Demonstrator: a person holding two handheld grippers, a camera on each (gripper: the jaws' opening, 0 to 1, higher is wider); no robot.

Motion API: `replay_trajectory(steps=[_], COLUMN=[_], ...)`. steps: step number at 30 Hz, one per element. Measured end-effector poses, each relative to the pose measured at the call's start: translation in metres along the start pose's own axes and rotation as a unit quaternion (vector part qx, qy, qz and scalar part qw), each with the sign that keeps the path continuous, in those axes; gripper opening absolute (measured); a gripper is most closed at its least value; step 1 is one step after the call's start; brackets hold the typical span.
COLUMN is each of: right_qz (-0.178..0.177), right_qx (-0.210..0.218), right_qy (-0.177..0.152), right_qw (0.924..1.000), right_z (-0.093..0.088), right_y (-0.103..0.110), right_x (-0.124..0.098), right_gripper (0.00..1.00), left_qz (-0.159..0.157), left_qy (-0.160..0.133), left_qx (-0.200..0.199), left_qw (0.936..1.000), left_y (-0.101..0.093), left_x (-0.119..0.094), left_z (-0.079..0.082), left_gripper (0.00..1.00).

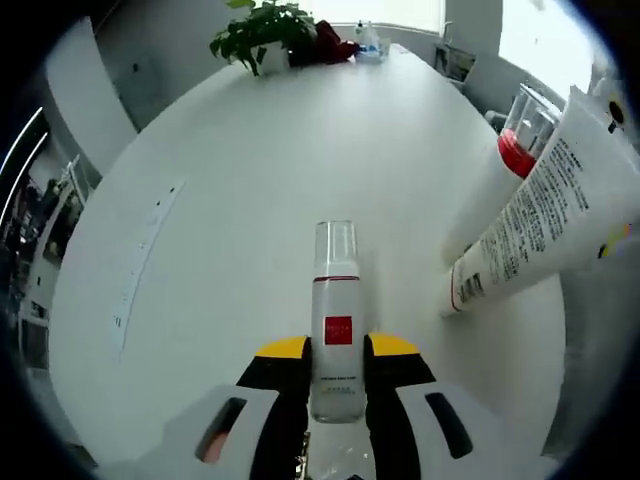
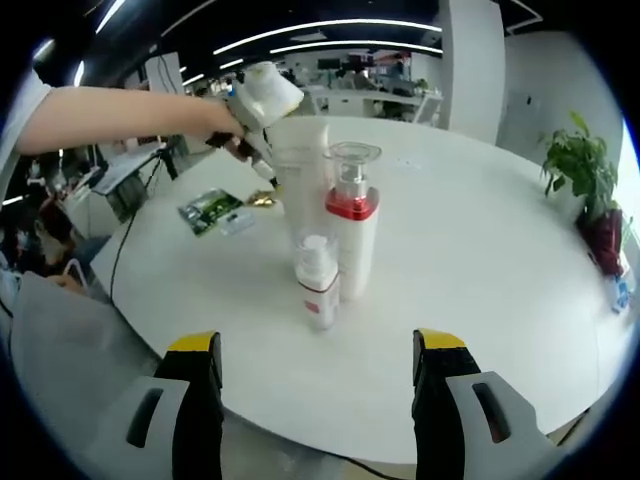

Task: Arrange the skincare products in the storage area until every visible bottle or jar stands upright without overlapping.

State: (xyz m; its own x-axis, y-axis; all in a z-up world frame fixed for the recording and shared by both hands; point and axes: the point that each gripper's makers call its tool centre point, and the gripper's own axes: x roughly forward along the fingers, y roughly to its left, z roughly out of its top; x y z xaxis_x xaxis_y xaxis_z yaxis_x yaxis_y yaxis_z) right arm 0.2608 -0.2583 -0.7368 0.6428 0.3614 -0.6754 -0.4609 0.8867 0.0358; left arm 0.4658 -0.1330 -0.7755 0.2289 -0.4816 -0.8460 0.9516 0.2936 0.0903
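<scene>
the small clear bottle (image 1: 337, 330) is clamped upright by the left gripper (image 1: 337, 372); it should be released gently beside the tube (image 1: 545, 225), while the right gripper (image 2: 317, 375) is held spread

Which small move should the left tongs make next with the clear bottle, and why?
Probably set the clear bottle down upright on the bare table ahead, then open. The left tongs appear closed on it, and the white tube and pump bottle crowd one side, so the free side avoids overlap.
</scene>
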Motion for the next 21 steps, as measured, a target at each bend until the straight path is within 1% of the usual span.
replay_trajectory(steps=[5,9,12,15,17,19,21], right_qz=[0.003,0.004,0.005,0.005,0.007,0.006,0.006], right_qx=[-0.004,-0.003,-0.002,-0.006,-0.011,-0.013,-0.015], right_qy=[-0.007,-0.015,-0.022,-0.024,-0.025,-0.028,-0.031], right_qw=[1.0,0.9999,0.9998,0.9997,0.9996,0.9995,0.9994], right_z=[0.004,0.006,0.008,0.01,0.01,0.011,0.013], right_y=[0.002,0.002,0.003,0.004,0.005,0.005,0.005], right_x=[-0.002,-0.002,-0.003,-0.004,-0.004,-0.004,-0.006], right_gripper=[0.77,0.76,0.76,0.75,0.75,0.75,0.75], left_qz=[0.019,0.035,0.044,0.051,0.057,0.064,0.067], left_qy=[-0.01,-0.024,-0.035,-0.039,-0.043,-0.054,-0.064], left_qx=[-0.011,-0.028,-0.039,-0.044,-0.048,-0.061,-0.073], left_qw=[0.9997,0.9987,0.9977,0.9969,0.9963,0.9946,0.993], left_y=[-0.004,-0.001,-0.01,-0.008,-0.01,-0.011,-0.016], left_x=[-0.021,-0.037,-0.052,-0.059,-0.065,-0.071,-0.078], left_z=[-0.005,-0.01,-0.009,-0.013,-0.013,-0.015,-0.014], left_gripper=[0.25,0.25,0.25,0.25,0.25,0.25,0.25])
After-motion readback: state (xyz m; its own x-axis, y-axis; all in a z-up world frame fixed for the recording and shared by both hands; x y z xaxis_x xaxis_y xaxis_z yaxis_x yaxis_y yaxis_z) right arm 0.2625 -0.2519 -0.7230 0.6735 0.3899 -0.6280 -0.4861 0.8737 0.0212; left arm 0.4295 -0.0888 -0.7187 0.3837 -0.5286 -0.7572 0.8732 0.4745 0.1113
